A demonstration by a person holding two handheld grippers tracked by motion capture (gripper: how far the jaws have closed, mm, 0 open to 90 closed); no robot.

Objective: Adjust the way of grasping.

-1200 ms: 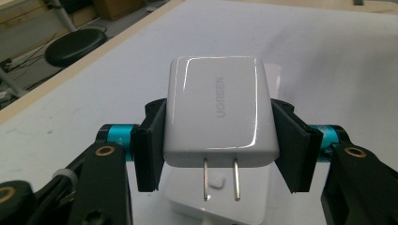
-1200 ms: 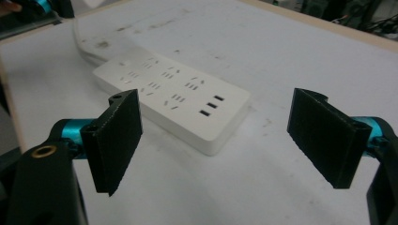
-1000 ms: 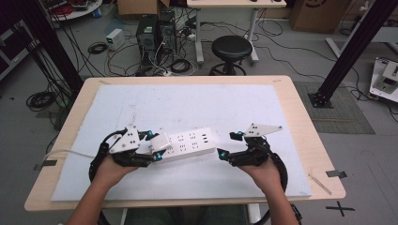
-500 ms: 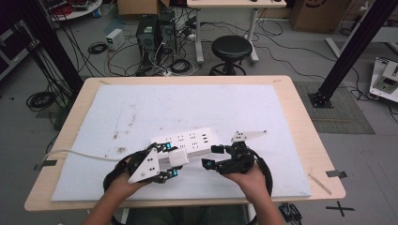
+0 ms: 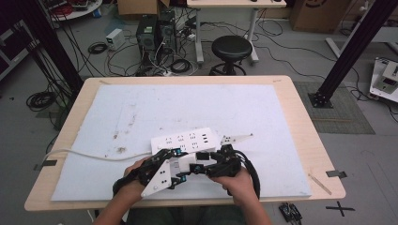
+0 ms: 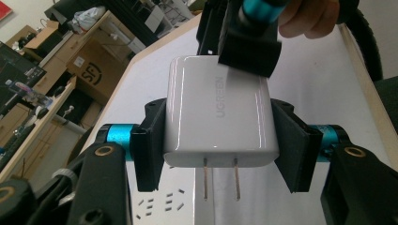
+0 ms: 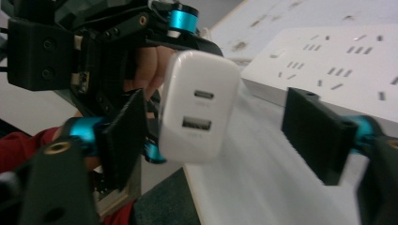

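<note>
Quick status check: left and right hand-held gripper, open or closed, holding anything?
Left hand-held gripper: closed on the white UGREEN charger, prongs exposed.
Right hand-held gripper: open, jaws either side of the charger, not yet clamped.

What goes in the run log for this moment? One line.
left tool: shut on charger | right tool: open around charger's port end | prongs bare, unplugged | power strip on mat behind

I see the charger (image 6: 218, 112) as glossy white plastic, smooth, with grey lettering and two bare metal prongs. The left gripper (image 6: 218, 136) is matt black plastic, its jaws faced with dull foam-like pads, plus shiny blue anodised metal collars. The power strip (image 5: 185, 140) is white plastic, satin. The desk (image 5: 309, 140) has a pale wood edge; the white sheet (image 5: 211, 108) on it looks matt, scuffed and smudged.
</note>
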